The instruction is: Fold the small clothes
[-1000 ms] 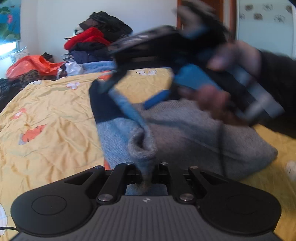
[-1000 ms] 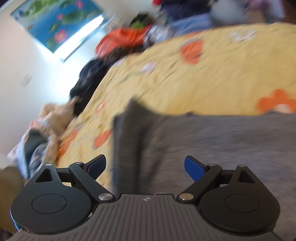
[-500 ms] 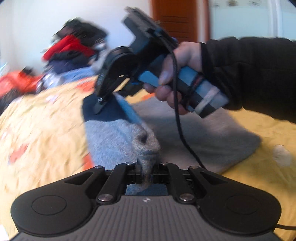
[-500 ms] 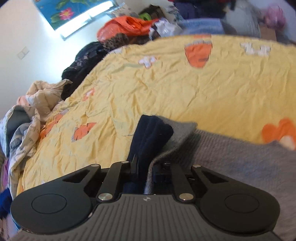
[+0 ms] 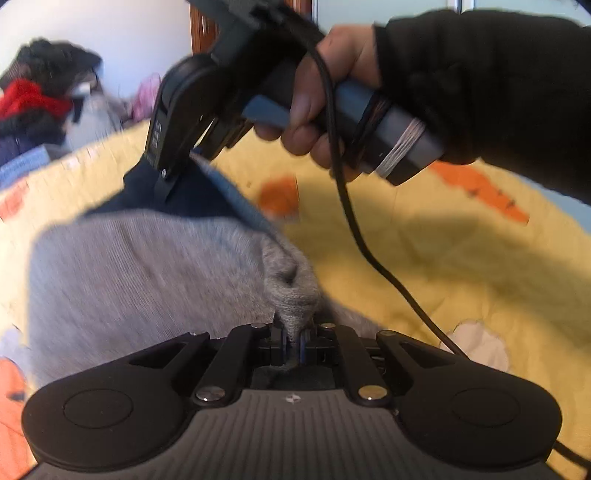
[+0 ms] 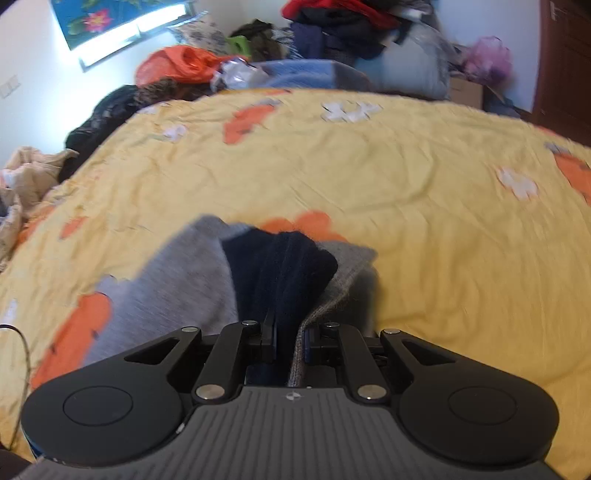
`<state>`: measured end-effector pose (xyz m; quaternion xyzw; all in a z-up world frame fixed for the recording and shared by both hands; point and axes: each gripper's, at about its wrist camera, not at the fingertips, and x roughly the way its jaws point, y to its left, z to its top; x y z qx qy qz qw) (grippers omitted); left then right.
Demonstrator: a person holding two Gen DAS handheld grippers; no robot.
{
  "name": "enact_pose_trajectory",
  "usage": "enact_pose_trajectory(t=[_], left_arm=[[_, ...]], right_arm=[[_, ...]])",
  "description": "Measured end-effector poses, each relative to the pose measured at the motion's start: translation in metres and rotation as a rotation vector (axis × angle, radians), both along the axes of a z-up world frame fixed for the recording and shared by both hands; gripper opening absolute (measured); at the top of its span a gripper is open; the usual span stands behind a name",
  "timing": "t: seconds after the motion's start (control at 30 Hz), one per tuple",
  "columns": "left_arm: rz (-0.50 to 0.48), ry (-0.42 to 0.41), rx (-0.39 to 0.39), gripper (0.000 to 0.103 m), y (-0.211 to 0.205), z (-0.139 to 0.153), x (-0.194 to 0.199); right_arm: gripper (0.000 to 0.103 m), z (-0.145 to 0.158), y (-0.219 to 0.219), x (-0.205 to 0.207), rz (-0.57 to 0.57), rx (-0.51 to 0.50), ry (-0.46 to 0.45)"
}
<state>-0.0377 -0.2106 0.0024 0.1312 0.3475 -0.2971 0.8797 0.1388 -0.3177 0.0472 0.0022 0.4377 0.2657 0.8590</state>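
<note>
A small grey knit garment (image 5: 140, 273) with a navy band (image 5: 192, 192) lies on the yellow bed cover (image 5: 443, 258). My left gripper (image 5: 293, 341) is shut on a bunched grey edge of it. My right gripper (image 6: 290, 341) is shut on the navy-and-grey end (image 6: 280, 266); it shows in the left wrist view (image 5: 166, 181) held by a hand above the navy band. The garment is stretched between the two grippers and partly lifted.
Piles of clothes (image 6: 340, 26) and an orange bag (image 6: 181, 62) line the far side of the bed. More crumpled laundry (image 6: 22, 181) lies at the left. A dark door (image 6: 565, 55) stands at the right. The gripper's cable (image 5: 369, 240) hangs over the bed.
My right gripper was open over the garment, then shut on its navy end. Both grippers have swung the garment round to the left across the bed.
</note>
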Motion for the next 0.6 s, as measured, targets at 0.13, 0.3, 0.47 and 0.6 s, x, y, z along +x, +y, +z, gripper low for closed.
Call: enact_pose_trajectory(t=[0.13, 0.3, 0.47, 0.6], left_arm=[[-0.097, 0.006, -0.045, 0.028, 0.011, 0.008, -0.009], [-0.083, -0.005, -0.27, 0.089, 0.088, 0.042, -0.024], [0.279, 0.05, -0.417, 0.09, 0.158, 0.051, 0.045], [0.514, 0.277, -0.59, 0.089, 0.2, 0.017, 0.115]], right_arm=[[0.07, -0.022, -0.017, -0.008, -0.12, 0.041, -0.011], [0.085, -0.019, -0.07, -0.034, -0.271, 0.272, -0.026], [0.081, -0.047, -0.09, -0.041, -0.349, 0.336, 0.07], [0.081, -0.052, -0.074, -0.036, -0.343, 0.378, 0.096]])
